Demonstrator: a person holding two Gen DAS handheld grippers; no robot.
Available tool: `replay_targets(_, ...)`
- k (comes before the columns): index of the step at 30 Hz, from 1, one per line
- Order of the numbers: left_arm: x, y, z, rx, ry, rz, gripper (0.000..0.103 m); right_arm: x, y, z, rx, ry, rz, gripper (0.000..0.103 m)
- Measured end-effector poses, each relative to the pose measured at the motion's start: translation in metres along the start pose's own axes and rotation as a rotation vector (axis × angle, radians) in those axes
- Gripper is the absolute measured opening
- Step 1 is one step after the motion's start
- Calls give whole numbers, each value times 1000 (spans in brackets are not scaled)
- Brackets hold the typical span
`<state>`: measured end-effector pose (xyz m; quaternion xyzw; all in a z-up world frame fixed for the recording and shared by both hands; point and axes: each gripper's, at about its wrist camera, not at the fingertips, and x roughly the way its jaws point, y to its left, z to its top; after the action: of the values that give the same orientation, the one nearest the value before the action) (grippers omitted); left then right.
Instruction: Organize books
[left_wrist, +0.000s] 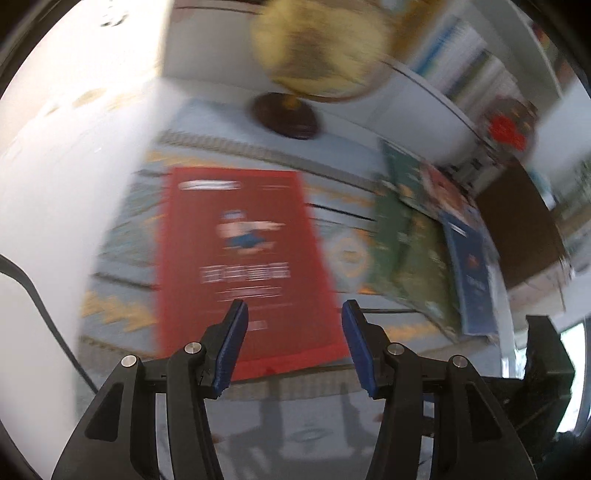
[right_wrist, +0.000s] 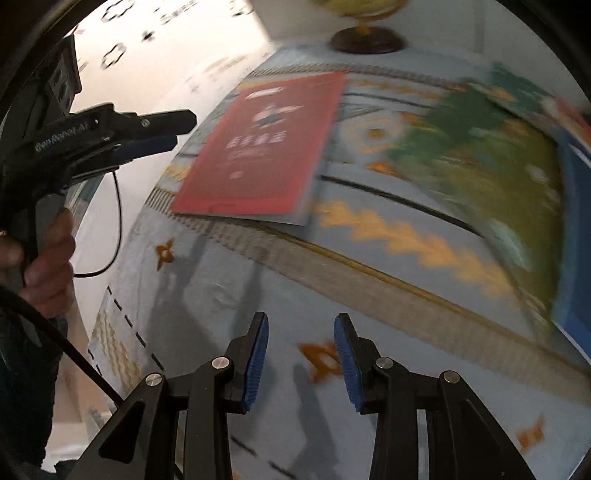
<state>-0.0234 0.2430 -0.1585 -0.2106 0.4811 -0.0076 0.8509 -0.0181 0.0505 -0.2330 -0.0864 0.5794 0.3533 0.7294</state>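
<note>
A red book lies flat on the patterned blue tablecloth; the right wrist view shows the same red book at upper left. My left gripper hovers over its near edge, open, with nothing between the pads. To the right lies a loose pile with a green book and a blue book; the green book also fills the right side of the right wrist view. My right gripper is open over bare cloth. The left gripper also shows from the side there, held by a hand.
A globe on a dark wooden base stands at the back of the table. Upright books fill a shelf at the back right. A white wall borders the table on the left. A black cable hangs from the left gripper.
</note>
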Motion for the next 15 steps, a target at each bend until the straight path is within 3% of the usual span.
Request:
replay_targets(4,17,-65,4,110,24,-98,52,-52,-42,-14,114,-102,-79,37)
replay_targets(6,26,-102,6,175,38,-129,60,-80,-63,-16,168,-164,-137,37)
replay_targets(8,32,-134,8,232,41,-136,79,-104,-83,-18,214,-215,-176,40)
replay_targets(9,36,-150,11,259,41,-120,82,-122,-101,-21,252,-256,-198,47)
replay_targets(10,39,-161,13,276,39,-110,82,-132,-110,-21,270,-279,-208,54)
replay_targets(15,47,-212,34,322,29,-114,82,-183,-174,-24,394,-401,-266,54)
